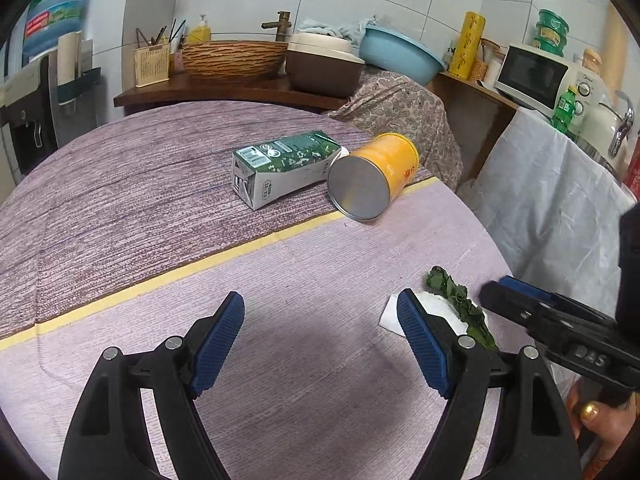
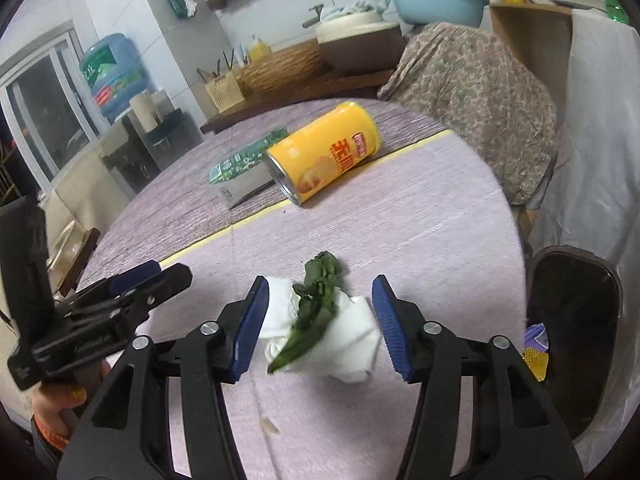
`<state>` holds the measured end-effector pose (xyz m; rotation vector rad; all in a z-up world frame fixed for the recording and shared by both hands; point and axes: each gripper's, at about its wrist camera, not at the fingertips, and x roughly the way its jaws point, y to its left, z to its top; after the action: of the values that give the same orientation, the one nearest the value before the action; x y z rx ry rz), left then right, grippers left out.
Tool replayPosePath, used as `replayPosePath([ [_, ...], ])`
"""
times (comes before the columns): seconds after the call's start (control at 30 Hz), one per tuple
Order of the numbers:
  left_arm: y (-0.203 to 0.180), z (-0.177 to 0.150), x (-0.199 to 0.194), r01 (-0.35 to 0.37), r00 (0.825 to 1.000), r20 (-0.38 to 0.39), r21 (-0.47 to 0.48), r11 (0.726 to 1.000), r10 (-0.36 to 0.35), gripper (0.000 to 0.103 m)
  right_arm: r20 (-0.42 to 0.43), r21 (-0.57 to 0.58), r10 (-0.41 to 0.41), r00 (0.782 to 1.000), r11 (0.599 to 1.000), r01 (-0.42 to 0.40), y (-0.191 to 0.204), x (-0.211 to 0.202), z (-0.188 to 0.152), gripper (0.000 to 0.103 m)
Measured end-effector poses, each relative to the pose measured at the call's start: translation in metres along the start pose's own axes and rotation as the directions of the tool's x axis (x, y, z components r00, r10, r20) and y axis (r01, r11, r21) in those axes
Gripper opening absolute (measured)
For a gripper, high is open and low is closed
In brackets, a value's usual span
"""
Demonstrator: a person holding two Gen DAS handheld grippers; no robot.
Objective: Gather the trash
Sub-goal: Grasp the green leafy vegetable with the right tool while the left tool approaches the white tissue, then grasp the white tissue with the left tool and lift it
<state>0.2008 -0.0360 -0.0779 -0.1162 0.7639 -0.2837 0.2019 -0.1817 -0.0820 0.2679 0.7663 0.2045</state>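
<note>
While the right gripper (image 2: 320, 322) hangs with jaws apart around the crumpled white tissue (image 2: 352, 340) carrying wilted green leaves (image 2: 316, 304), the grasp step looks underway; next comes closing, then carrying toward the dark bin (image 2: 576, 344) at 3 o'clock. Left gripper (image 1: 320, 344) idles, spread wide. Lilac woven tablecloth (image 1: 280, 264); yellow chip can (image 2: 324, 156) and green-white carton (image 1: 280, 168) lie at 12 o'clock. Kitchen clutter behind.

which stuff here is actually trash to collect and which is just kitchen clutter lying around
Belongs to the job:
- crumpled white tissue with the wilted greens on it, between the open right gripper fingers
- yellow chip can, lying on its side
- green milk carton, lying flat
- dark bin beside the table

Just lying about:
- woven basket
- blue basin
- microwave
- water jug
</note>
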Motion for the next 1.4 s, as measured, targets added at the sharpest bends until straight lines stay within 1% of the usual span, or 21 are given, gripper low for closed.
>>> replayPosePath([
  [0.23, 0.001, -0.004, 0.007, 0.038, 0.999, -0.021, 0.004, 0.999, -0.038, 0.078, -0.074, -0.009, -0.060, 0.995, 0.998, 0.059, 0.007, 0.036, 0.007, 0.046],
  [0.3, 0.000, -0.005, 0.008, 0.048, 0.998, -0.028, 0.009, 0.999, -0.048, 0.078, -0.093, -0.009, -0.063, 0.994, 0.998, 0.063, 0.006, 0.044, 0.008, 0.042],
  [0.33, 0.000, -0.006, 0.009, 0.056, 0.998, -0.034, 0.014, 0.998, -0.055, 0.078, -0.102, -0.011, -0.062, 0.993, 0.998, 0.061, 0.004, 0.048, 0.009, 0.036],
  [0.37, -0.001, -0.006, 0.009, 0.059, 0.998, -0.038, 0.019, 0.998, -0.059, 0.078, -0.110, -0.014, -0.061, 0.992, 0.998, 0.060, 0.004, 0.050, 0.009, 0.027],
  [0.4, -0.003, -0.007, 0.010, 0.063, 0.997, -0.042, 0.026, 0.998, -0.062, 0.078, -0.110, -0.009, -0.056, 0.992, 0.998, 0.055, 0.003, 0.052, 0.009, 0.022],
  [0.47, -0.005, -0.008, 0.010, 0.075, 0.996, -0.048, 0.038, 0.996, -0.073, 0.078, -0.111, 0.003, -0.040, 0.993, 0.999, 0.040, 0.001, 0.053, 0.011, 0.016],
  [0.53, -0.009, -0.009, 0.012, 0.096, 0.994, -0.061, 0.054, 0.994, -0.093, 0.078, -0.102, 0.006, -0.018, 0.995, 1.000, 0.019, 0.001, 0.051, 0.012, 0.013],
  [0.67, -0.020, -0.013, 0.013, 0.122, 0.990, -0.082, 0.100, 0.988, -0.114, 0.078, -0.044, 0.031, 0.017, 0.999, 0.999, -0.016, -0.002, 0.034, 0.014, 0.012],
  [0.83, -0.030, -0.016, 0.016, 0.159, 0.983, -0.111, 0.124, 0.979, -0.145, 0.078, 0.031, 0.054, 0.037, 0.999, 0.998, -0.039, -0.006, 0.005, 0.014, 0.012],
  [0.93, -0.036, -0.014, 0.020, 0.170, 0.979, -0.132, 0.124, 0.978, -0.154, 0.078, 0.072, 0.054, 0.034, 0.997, 0.998, -0.038, -0.010, -0.014, 0.012, 0.011],
  [0.97, -0.037, -0.013, 0.021, 0.185, 0.976, -0.140, 0.111, 0.976, -0.169, 0.078, 0.083, 0.055, 0.034, 0.996, 0.998, -0.038, -0.011, -0.019, 0.011, 0.011],
  [1.03, -0.040, -0.011, 0.024, 0.232, 0.963, -0.161, 0.080, 0.970, -0.217, 0.077, 0.115, 0.056, 0.023, 0.993, 0.998, -0.030, -0.014, -0.033, 0.008, 0.011],
  [1.07, -0.043, -0.010, 0.026, 0.243, 0.959, -0.172, 0.076, 0.967, -0.227, 0.077, 0.127, 0.054, 0.014, 0.992, 0.998, -0.021, -0.015, -0.039, 0.007, 0.011],
  [1.17, -0.056, -0.009, 0.033, 0.244, 0.956, -0.190, 0.096, 0.965, -0.223, 0.076, 0.164, 0.047, -0.032, 0.986, 0.999, 0.025, -0.020, -0.055, 0.003, 0.011],
  [1.27, -0.065, -0.008, 0.043, 0.241, 0.953, -0.213, 0.104, 0.965, -0.215, 0.070, 0.181, 0.055, -0.049, 0.982, 0.998, 0.039, -0.027, -0.066, -0.002, 0.011],
  [1.33, -0.070, -0.009, 0.048, 0.237, 0.951, -0.229, 0.106, 0.966, -0.208, 0.059, 0.196, 0.058, -0.067, 0.978, 0.997, 0.056, -0.030, -0.072, -0.004, 0.011],
  [1.4, -0.071, -0.010, 0.051, 0.241, 0.948, -0.236, 0.093, 0.966, -0.213, 0.057, 0.214, 0.058, -0.093, 0.972, 0.995, 0.082, -0.034, -0.078, -0.007, 0.011],
])
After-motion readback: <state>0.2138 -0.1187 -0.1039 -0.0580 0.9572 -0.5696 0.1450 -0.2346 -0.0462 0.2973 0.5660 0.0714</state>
